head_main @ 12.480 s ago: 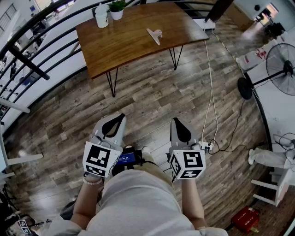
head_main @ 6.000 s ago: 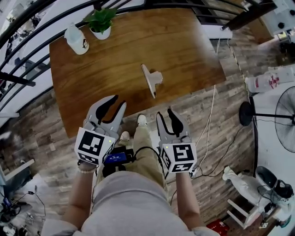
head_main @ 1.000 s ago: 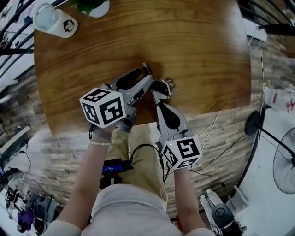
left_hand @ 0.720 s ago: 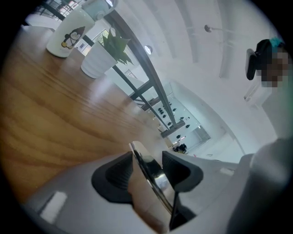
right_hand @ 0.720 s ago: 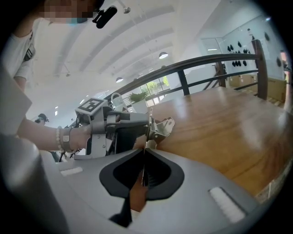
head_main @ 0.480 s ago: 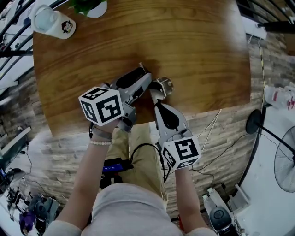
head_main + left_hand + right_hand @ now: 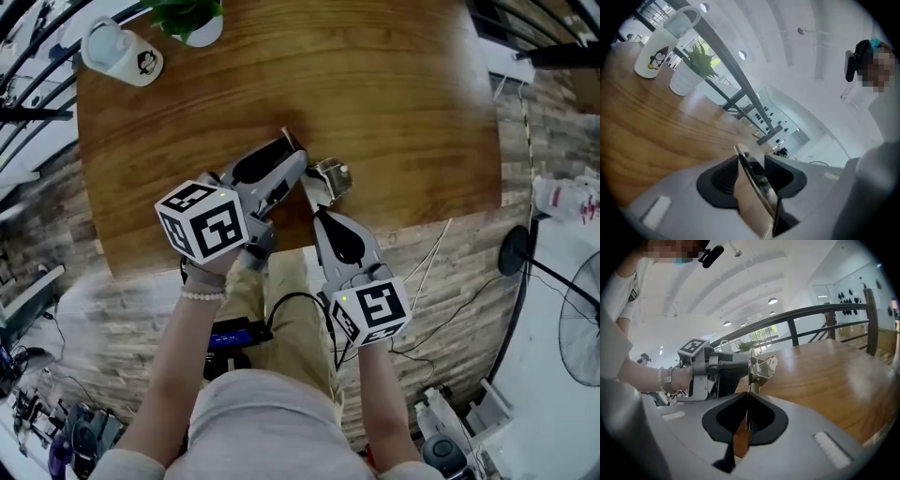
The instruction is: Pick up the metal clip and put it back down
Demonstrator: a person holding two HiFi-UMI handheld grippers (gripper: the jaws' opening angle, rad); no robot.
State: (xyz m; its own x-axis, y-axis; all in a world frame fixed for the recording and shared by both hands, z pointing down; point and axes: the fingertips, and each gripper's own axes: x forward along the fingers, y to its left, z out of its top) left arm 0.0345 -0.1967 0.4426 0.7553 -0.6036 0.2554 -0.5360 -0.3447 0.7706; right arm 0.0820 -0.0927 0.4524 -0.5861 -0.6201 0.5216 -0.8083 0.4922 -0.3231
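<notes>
While both grippers crowded low over the brown wooden surface (image 7: 403, 103) in the head view, the left tongs (image 7: 292, 157) and right tongs (image 7: 315, 199) were both clamped on the shiny flat metal clip (image 7: 328, 175) near the front edge. Whether it sat on the wood or hung just off it couldn't be told.

Left gripper view: the tongs (image 7: 752, 161) pinched the clip (image 7: 758, 187) by its thin plate, the lower end cut off behind the pads.

Right gripper view: the tongs (image 7: 746, 404) were pressed tight onto the plate's edge, the clip's handles (image 7: 765, 365) poking beyond. It looked light, stiff and slick, so the flat plate seemed a safer hold than the springy handles.
</notes>
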